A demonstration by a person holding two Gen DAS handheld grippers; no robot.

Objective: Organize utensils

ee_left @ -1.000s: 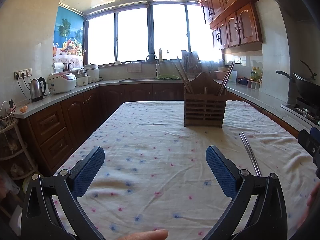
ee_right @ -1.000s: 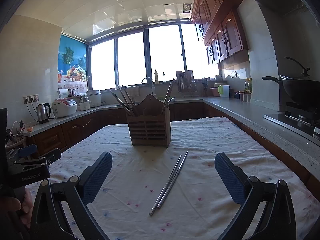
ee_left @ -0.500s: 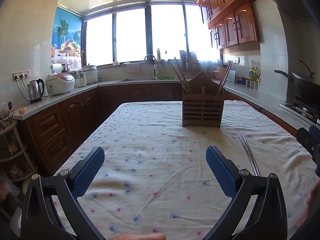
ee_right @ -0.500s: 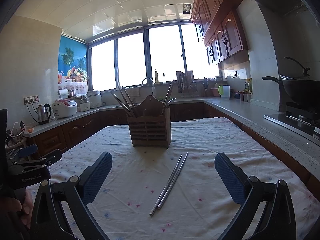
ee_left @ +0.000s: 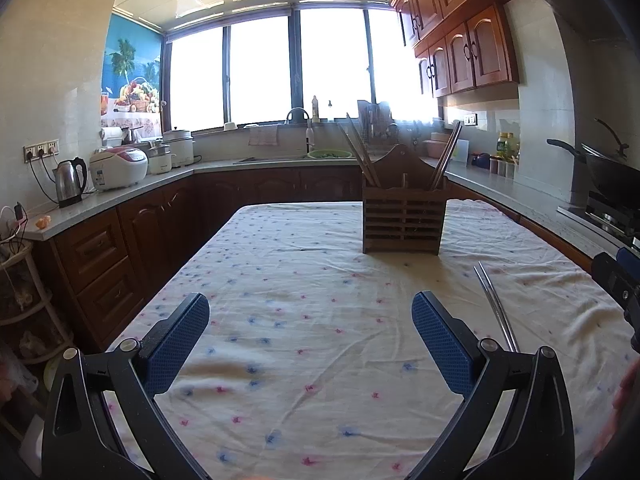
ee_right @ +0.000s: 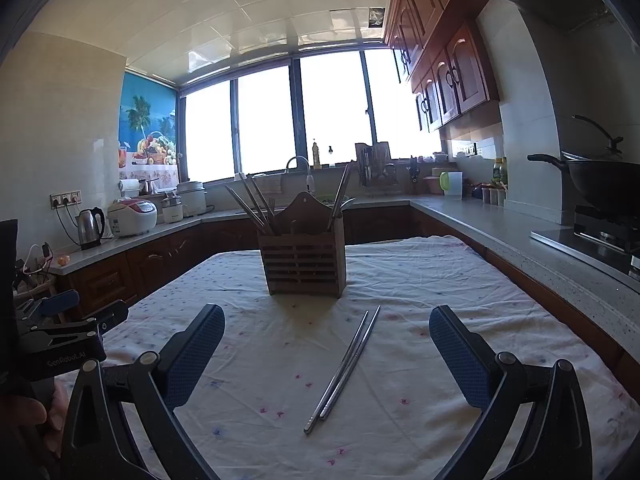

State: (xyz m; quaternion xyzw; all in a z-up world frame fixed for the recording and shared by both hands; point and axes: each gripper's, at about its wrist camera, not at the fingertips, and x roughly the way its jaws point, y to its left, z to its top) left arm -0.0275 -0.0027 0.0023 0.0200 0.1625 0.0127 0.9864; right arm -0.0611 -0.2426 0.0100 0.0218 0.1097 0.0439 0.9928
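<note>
A pair of metal chopsticks (ee_right: pixel 345 368) lies on the flowered tablecloth (ee_right: pixel 420 280), between my right gripper's spread fingers and short of a wooden utensil holder (ee_right: pixel 303 256) that holds several chopsticks. My right gripper (ee_right: pixel 326 344) is open and empty, just above the cloth. In the left wrist view the chopsticks (ee_left: pixel 496 308) lie right of my left gripper (ee_left: pixel 310 328), which is open and empty. The holder (ee_left: pixel 403 216) stands ahead of it, slightly right.
The right gripper's body (ee_left: pixel 618 284) shows at the left view's right edge; the left gripper's body (ee_right: pixel 60 344) at the right view's left edge. Counters surround the table, with a kettle (ee_left: pixel 70 182), rice cooker (ee_left: pixel 118 168) and wok (ee_right: pixel 600 184).
The left wrist view has shifted slightly, so the holder sits a little further left in it. The right gripper has barely moved. Both grippers stay open.
</note>
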